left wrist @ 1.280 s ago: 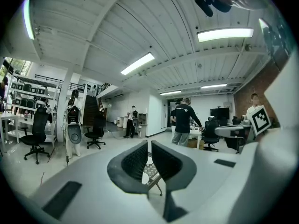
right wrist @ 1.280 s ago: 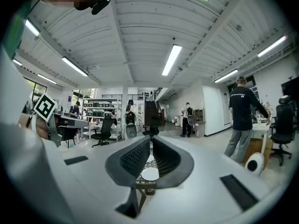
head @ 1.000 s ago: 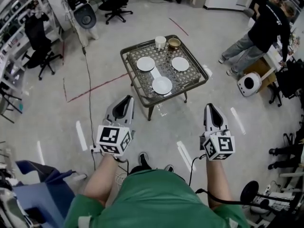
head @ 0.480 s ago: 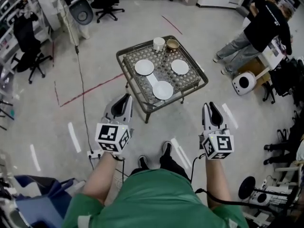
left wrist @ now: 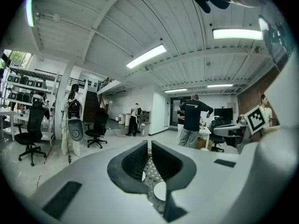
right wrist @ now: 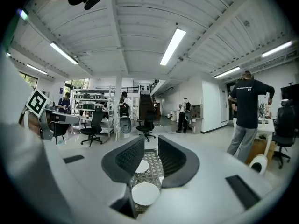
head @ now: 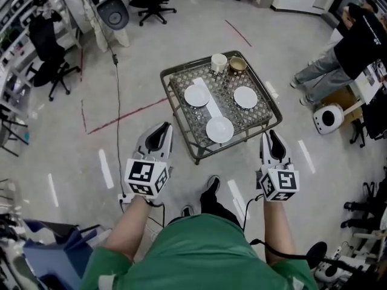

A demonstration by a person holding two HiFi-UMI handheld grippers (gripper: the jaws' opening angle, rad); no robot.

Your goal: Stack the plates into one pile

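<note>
Three white plates lie apart on the wicker-topped table (head: 181, 115): one at the left (head: 197, 95), one at the right (head: 245, 97) and one near the front edge (head: 219, 129). My left gripper (head: 161, 130) (left wrist: 149, 146) hangs short of the table's front left corner, jaws close together with nothing between them. My right gripper (head: 272, 136) (right wrist: 151, 143) is off the front right corner; its jaws have just been opening and stand apart, empty. The near plate (right wrist: 145, 193) shows below its jaws in the right gripper view.
A white cup (head: 219, 62) and a brown bowl (head: 237, 64) stand at the table's far edge, and a white strip (head: 208, 100) lies between the plates. A person (head: 363, 41) and a white round device (head: 328, 118) are at the right. Office chairs (head: 51, 50) stand at the left.
The person has stepped forward, so both grippers now sit closer to the table's front edge. The table has shifted right and nearer in the head view.
</note>
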